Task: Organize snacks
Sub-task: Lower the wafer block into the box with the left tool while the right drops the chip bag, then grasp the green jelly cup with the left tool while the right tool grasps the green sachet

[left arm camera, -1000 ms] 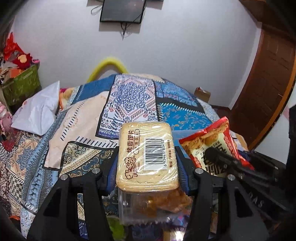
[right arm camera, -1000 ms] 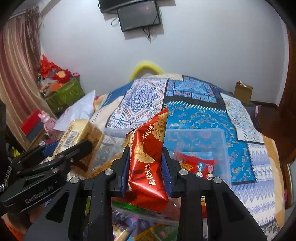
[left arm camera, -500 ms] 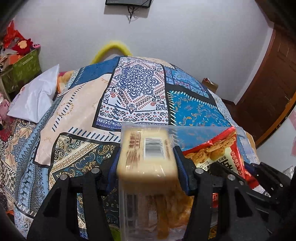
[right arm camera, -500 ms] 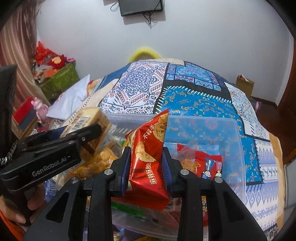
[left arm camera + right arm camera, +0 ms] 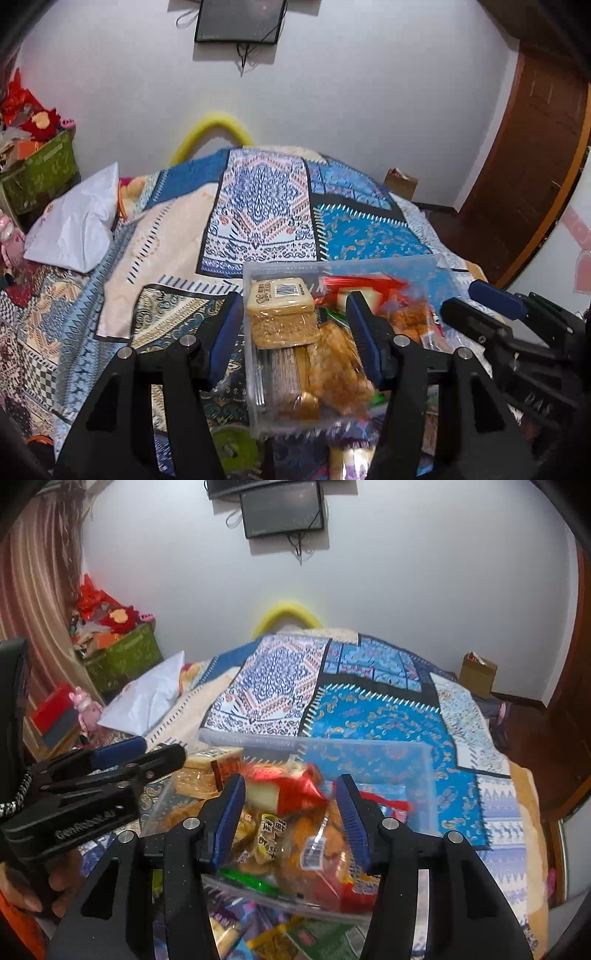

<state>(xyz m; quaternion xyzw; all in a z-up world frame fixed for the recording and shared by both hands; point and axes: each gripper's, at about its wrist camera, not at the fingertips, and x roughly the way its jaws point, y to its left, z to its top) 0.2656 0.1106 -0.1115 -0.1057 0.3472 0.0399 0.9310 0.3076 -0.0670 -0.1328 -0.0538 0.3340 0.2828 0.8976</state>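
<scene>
A clear plastic bin (image 5: 255, 369) sits on the patterned bedspread and holds several snack packs. My left gripper (image 5: 295, 325) is open above its left end. The tan biscuit pack (image 5: 280, 317) lies loose in the bin between the open fingers. My right gripper (image 5: 290, 805) is open above the bin (image 5: 417, 760). The red snack bag (image 5: 291, 786) lies blurred in the bin between its fingers. The biscuit pack (image 5: 201, 771) also shows in the right wrist view, beside the left gripper's body (image 5: 92, 786).
The bed (image 5: 258, 206) stretches ahead under a blue patterned quilt. A white pillow (image 5: 74, 229) lies at the left. More snack packs (image 5: 280, 941) lie in front of the bin. A green box (image 5: 122, 661) and a cardboard box (image 5: 476, 675) stand by the wall.
Both grippers have opened. The biscuit pack has dropped from the left gripper into the bin, and the red bag has dropped from the right gripper into the bin.
</scene>
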